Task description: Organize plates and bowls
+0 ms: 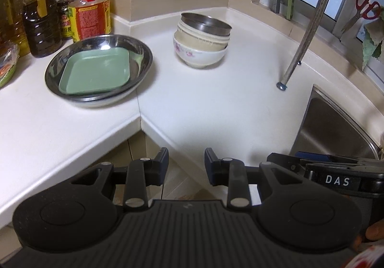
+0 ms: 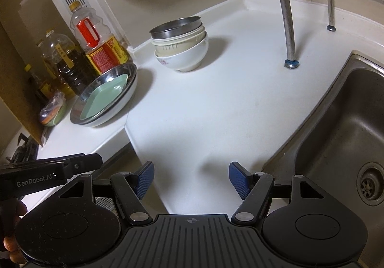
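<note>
Counter [image 1: 216, 104]: smooth white L-shaped surface with a rounded front edge and an inner corner notch at the front.
Plate stack [image 1: 98, 68]: near the counter's left back edge; a shiny round steel plate [image 1: 144, 51] lies over a white plate, holding a matte green square plate [image 1: 96, 71] with rounded corners.
Bowl stack [image 1: 202, 39]: near the back corner of the counter; a white glazed bowl [image 1: 199, 56] with pink flowers at the bottom, a ribbed cream bowl [image 1: 201, 39] in it, a steel bowl [image 1: 205, 23] on top.
Left gripper [image 1: 186, 164]: black ribbed body; jaws part open with a narrow gap, nothing between them, above the counter's front notch.
Right gripper [image 2: 190, 179]: blue textured pads, jaws wide apart, empty, above the front edge.
Sink [image 2: 336, 136]: brushed steel basin at the counter's right edge.
Rack leg [image 2: 288, 27]: curved steel tube, blue foot on the counter.
Oil bottles [image 1: 40, 15]: clear plastic, left back edge.
</note>
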Demonstrator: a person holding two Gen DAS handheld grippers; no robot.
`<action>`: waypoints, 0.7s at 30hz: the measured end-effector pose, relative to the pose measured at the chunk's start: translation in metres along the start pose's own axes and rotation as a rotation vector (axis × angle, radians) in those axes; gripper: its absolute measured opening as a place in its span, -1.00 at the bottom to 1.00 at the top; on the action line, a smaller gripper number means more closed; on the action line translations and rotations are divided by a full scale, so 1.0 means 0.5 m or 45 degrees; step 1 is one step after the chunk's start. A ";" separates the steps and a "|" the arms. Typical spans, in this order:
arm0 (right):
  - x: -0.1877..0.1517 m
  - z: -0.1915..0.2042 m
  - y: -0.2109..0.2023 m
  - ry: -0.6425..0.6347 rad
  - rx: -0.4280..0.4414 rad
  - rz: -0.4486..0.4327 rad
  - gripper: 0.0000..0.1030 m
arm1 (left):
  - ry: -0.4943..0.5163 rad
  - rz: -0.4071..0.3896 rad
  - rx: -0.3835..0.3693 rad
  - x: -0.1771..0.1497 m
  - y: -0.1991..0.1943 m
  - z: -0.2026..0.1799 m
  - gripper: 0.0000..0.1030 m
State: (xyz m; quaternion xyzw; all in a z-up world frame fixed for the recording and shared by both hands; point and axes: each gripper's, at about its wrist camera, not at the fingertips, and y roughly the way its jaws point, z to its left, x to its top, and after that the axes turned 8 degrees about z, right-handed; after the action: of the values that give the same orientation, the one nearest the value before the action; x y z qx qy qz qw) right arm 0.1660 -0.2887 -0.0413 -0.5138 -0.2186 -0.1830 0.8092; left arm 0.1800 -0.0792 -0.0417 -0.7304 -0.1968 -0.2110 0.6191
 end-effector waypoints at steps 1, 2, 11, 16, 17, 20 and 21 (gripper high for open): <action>0.008 0.000 0.003 0.001 -0.006 -0.003 0.34 | 0.002 -0.008 -0.003 0.010 0.004 0.002 -0.45; 0.017 -0.001 0.006 0.002 -0.011 -0.008 0.34 | 0.005 -0.019 -0.008 0.021 0.007 0.006 -0.45; 0.130 -0.005 0.037 0.022 -0.055 -0.104 0.34 | 0.019 -0.106 -0.036 0.159 0.058 0.035 -0.45; 0.213 -0.004 0.062 0.051 -0.070 -0.180 0.34 | 0.035 -0.151 -0.067 0.252 0.093 0.046 -0.44; 0.230 -0.005 0.067 0.065 -0.067 -0.200 0.34 | 0.040 -0.163 -0.072 0.271 0.100 0.046 -0.44; 0.283 -0.009 0.082 0.117 -0.052 -0.253 0.34 | 0.056 -0.188 -0.097 0.322 0.121 0.048 -0.41; 0.297 -0.010 0.085 0.130 -0.045 -0.273 0.34 | 0.060 -0.194 -0.103 0.338 0.128 0.048 -0.41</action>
State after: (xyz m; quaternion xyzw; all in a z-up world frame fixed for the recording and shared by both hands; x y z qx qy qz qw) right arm 0.3132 -0.2866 0.0051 -0.4918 -0.2277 -0.2982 0.7857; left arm 0.3577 -0.0612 -0.0045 -0.7326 -0.2285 -0.2823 0.5757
